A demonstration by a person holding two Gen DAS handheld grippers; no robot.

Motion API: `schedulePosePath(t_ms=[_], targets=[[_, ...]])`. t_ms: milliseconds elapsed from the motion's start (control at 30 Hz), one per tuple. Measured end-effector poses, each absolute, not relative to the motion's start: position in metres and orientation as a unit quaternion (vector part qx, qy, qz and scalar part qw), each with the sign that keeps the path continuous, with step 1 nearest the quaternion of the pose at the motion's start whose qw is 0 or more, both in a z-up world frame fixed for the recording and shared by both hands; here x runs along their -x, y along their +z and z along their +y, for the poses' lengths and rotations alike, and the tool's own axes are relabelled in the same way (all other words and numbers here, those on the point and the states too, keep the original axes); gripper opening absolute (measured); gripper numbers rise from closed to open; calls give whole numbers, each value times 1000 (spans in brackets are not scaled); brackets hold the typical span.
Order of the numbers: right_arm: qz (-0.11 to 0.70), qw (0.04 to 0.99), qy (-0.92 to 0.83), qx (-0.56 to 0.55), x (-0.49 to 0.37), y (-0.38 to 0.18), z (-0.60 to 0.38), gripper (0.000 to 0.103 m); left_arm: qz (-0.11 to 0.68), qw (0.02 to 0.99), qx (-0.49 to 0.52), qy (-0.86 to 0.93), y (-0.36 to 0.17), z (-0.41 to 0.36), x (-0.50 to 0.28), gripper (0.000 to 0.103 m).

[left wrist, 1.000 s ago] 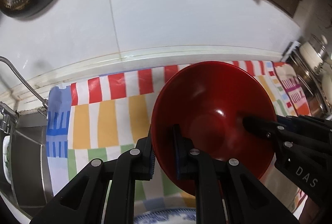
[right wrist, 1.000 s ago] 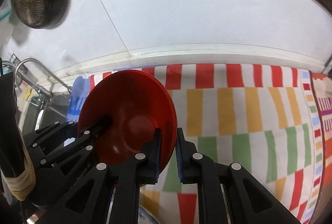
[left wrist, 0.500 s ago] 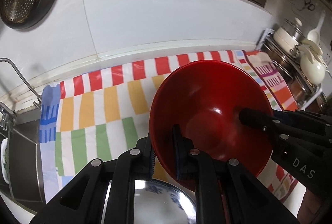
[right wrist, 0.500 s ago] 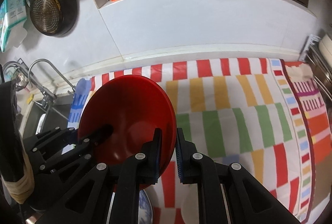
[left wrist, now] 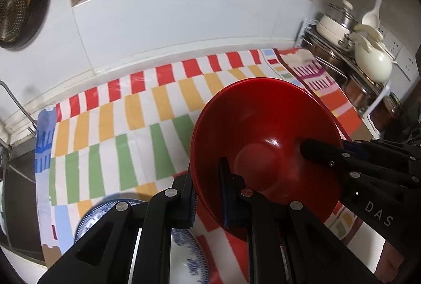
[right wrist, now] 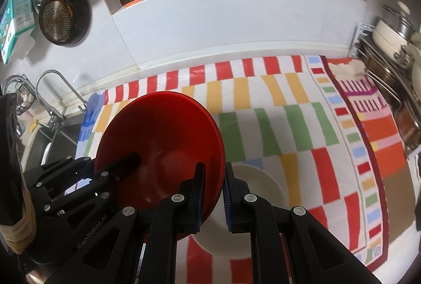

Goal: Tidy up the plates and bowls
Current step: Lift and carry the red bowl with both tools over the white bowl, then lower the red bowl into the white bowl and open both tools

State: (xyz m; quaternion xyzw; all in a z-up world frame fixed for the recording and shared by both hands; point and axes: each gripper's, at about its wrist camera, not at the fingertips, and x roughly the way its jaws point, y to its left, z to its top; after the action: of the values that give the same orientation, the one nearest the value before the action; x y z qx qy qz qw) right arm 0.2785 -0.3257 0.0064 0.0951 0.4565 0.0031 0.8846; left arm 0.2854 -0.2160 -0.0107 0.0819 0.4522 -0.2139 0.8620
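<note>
A glossy red bowl hangs tilted above the striped cloth, carried by both grippers. My left gripper is shut on its near left rim, one pad inside and one outside. My right gripper is shut on the opposite rim of the red bowl. Each wrist view also shows the other tool: the right gripper from the right, the left gripper from the left. A blue-and-white patterned plate lies on the cloth under the left gripper. A cream plate lies under the right one.
A colourful striped cloth covers the counter up to the white tiled wall. A sink with a tap is at the left end. A rack of pots and a cream kettle stands at the right end. Strainer pans hang on the wall.
Both grippers have carried the red bowl back from the wall and to the right. The blue-and-white plate, the cream plate and the pot rack have come into view.
</note>
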Motion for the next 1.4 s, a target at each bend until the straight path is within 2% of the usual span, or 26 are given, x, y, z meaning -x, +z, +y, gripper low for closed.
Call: schedulePosePath(t_ms=[367, 933, 1233, 1333, 1400], targets=[[467, 878, -9, -105, -250, -15, -360, 14, 472, 849, -99, -215, -36, -247, -267, 16], [493, 866, -5, -85, -252, -56, -371, 15, 515, 830, -102, -188, -79, -261, -272, 16], [500, 863, -6, -71, -251, -68, -369, 15, 512, 831, -115, -184, -84, -266, -271, 17], [497, 866, -6, -63, -250, -69, -367, 15, 506, 835, -125, -179, -82, -267, -270, 22], [495, 867, -5, -58, -249, -69, -366, 15, 497, 839, -129, -182, -80, -267, -268, 36]])
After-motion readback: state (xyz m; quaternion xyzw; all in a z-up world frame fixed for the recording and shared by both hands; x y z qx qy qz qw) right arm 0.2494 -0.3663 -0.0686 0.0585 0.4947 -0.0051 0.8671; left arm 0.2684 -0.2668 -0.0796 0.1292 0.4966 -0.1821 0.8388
